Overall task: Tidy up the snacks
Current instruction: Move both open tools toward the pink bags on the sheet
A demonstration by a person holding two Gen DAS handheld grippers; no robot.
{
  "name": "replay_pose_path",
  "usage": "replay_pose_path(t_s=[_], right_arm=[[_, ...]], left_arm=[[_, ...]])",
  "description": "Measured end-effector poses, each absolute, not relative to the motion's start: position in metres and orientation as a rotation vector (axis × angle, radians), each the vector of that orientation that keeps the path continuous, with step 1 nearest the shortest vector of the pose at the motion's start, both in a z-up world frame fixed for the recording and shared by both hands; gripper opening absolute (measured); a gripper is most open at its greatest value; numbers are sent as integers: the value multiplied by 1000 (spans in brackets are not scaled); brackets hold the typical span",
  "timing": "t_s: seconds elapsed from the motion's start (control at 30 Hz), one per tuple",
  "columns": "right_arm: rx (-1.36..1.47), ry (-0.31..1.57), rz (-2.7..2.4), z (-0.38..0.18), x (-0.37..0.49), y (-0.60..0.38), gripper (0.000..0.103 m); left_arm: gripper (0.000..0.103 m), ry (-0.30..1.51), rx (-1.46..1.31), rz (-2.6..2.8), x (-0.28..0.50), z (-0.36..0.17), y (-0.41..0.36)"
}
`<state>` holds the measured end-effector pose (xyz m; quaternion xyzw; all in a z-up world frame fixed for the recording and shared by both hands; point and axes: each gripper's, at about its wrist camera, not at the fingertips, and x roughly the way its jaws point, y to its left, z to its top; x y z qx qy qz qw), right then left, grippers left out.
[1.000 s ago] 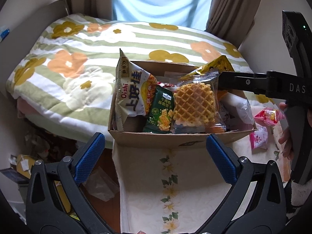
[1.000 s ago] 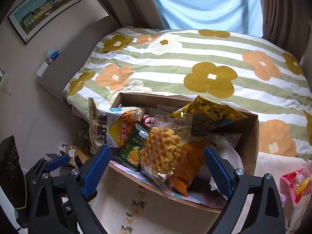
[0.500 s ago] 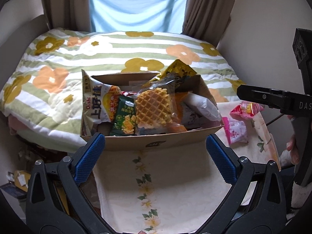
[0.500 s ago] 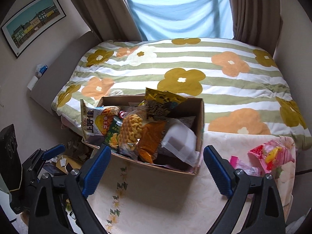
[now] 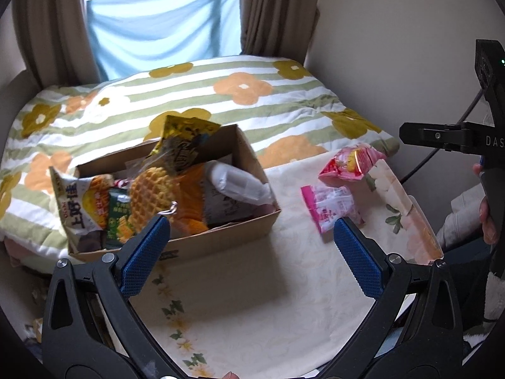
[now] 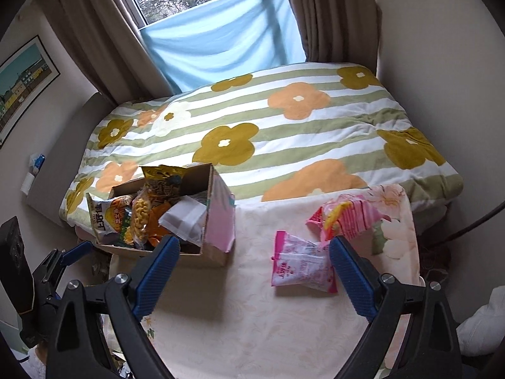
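Observation:
A cardboard box (image 5: 221, 240) (image 6: 217, 218) full of snack packets stands at the table's left. A waffle pack (image 5: 151, 195), a yellow chip bag (image 5: 183, 139) and a white pouch (image 5: 240, 183) stick out of it. Two pink snack packets lie on the cloth to the right: a flat one (image 5: 328, 205) (image 6: 300, 265) and a bigger one (image 5: 350, 164) (image 6: 350, 214) behind it. My left gripper (image 5: 249, 252) is open and empty, above the cloth in front of the box. My right gripper (image 6: 252, 271) is open and empty, its right finger next to the flat pink packet.
The table wears a cream floral cloth (image 5: 252, 300) (image 6: 252, 315). A bed with a striped flower quilt (image 6: 284, 126) lies right behind it. A wall (image 5: 394, 47) is on the right, a window with curtains at the back. Clutter sits on the floor at left.
Both grippers have pulled back and swung right, away from the box. The box now sits at left in both views and the pink packets have come into fuller view.

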<state>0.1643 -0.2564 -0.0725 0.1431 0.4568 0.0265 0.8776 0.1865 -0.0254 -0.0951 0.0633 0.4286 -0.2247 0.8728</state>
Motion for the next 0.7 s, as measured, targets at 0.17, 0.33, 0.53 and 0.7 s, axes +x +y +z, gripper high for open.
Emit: replay_pose_path(t_s=[0.17,0.33,0.53,0.7], right_arm=[[296,981,-5,-79,156,-294,94],[362,1002,-38,-93,152,-328,94],[472,1013,-66,-120,156,-362,95],[553,1044,-70,-151,167,-379,95]], left_arm=[[103,871,198,-558,188,-97,-81],[103,889,300,-674,196,-113,-133],[103,897,523,-803,198,-148,-186],[103,949,674,-905,205,-190,-220]])
